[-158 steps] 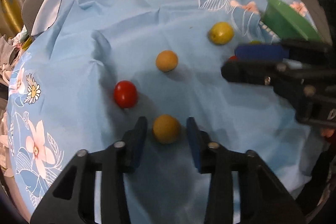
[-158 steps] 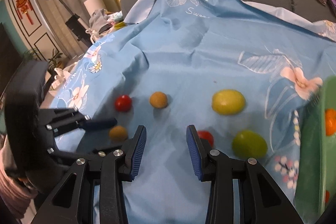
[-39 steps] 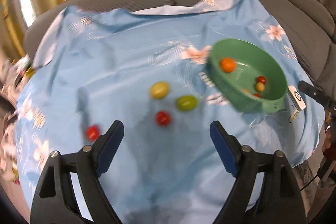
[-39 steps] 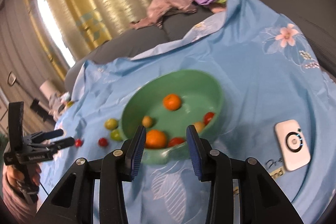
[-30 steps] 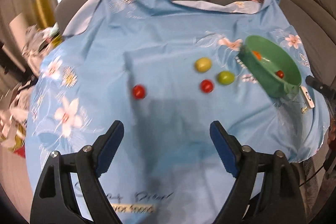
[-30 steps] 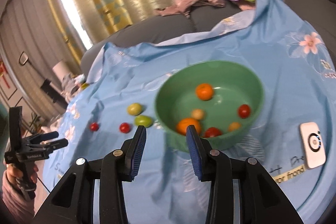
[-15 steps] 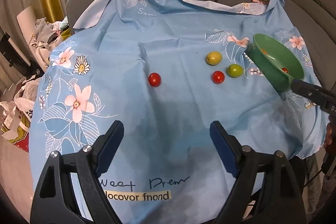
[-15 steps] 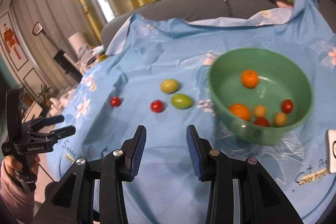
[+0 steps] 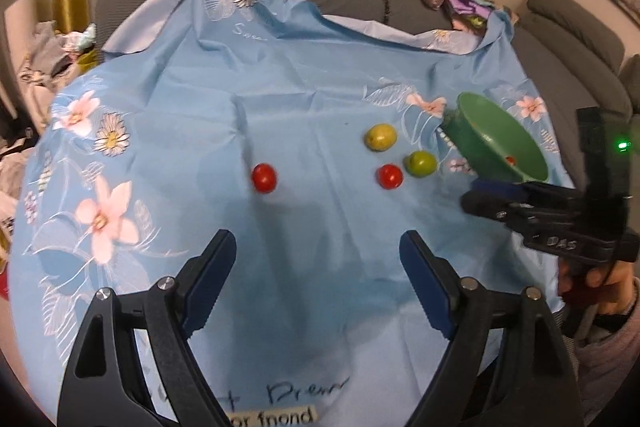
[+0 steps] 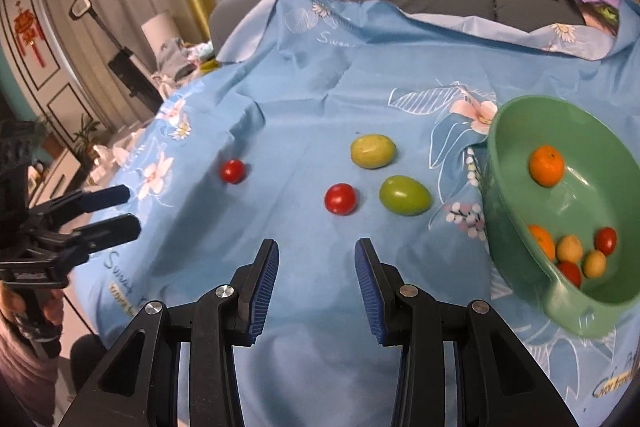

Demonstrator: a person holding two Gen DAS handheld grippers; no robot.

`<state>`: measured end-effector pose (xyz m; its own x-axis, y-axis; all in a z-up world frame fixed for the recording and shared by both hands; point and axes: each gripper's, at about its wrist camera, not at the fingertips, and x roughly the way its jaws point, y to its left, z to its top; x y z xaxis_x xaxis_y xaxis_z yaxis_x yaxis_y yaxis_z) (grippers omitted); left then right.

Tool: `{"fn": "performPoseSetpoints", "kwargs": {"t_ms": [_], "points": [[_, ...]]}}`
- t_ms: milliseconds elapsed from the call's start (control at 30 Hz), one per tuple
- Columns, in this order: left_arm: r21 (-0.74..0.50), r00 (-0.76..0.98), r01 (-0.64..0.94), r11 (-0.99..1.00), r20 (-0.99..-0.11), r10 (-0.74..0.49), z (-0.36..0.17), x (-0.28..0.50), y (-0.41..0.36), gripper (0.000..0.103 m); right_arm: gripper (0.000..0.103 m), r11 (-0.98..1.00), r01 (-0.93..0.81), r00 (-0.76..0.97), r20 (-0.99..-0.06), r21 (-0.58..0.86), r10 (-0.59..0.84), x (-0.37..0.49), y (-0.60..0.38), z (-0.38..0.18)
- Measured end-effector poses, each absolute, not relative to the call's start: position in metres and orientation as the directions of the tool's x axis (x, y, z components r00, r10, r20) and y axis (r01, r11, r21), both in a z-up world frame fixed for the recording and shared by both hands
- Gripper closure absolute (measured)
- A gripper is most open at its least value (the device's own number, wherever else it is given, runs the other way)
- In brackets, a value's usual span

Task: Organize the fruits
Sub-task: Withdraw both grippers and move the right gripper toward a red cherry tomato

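Four fruits left on the blue cloth; green bowl at the right edge already holds several. Loose ones: red tomato nearest the right gripper, green fruit just right of it and close to the bowl, yellow-green fruit behind those, second tomato well apart on the left.

Right gripper: empty, jaws apart with a modest gap, pointed down at bare cloth just short of the near tomato. Left gripper: empty, jaws wide, hanging over cloth with the left tomato ahead.

Likely next pick: near tomato, right side. Gap looks only a little wider than the fruit, so centre it between the pads before closing; come down steeply; close gently, it's round and will roll or squirt out on the slack cloth; don't nudge the green fruit. Left takes the far-left tomato.
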<state>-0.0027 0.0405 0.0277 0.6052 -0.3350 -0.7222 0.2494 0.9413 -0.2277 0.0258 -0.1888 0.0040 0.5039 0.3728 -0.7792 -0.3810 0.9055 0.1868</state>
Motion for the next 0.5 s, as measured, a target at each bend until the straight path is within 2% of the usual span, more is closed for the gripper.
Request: {"fn": "performPoseSetpoints", "kwargs": {"t_ms": [200, 500], "points": [[-0.262, 0.572, 0.305, 0.915, -0.718, -0.396, 0.020, 0.035, 0.029, 0.020, 0.063, 0.905, -0.400, 0.486, -0.805, 0.143, 0.341, 0.054, -0.173, -0.009], [-0.131, 0.524, 0.335, 0.933, -0.797, -0.300, -0.008, 0.088, 0.007, 0.021, 0.063, 0.887, -0.461, 0.464, -0.847, 0.021, 0.260, 0.089, -0.148, -0.031]]}}
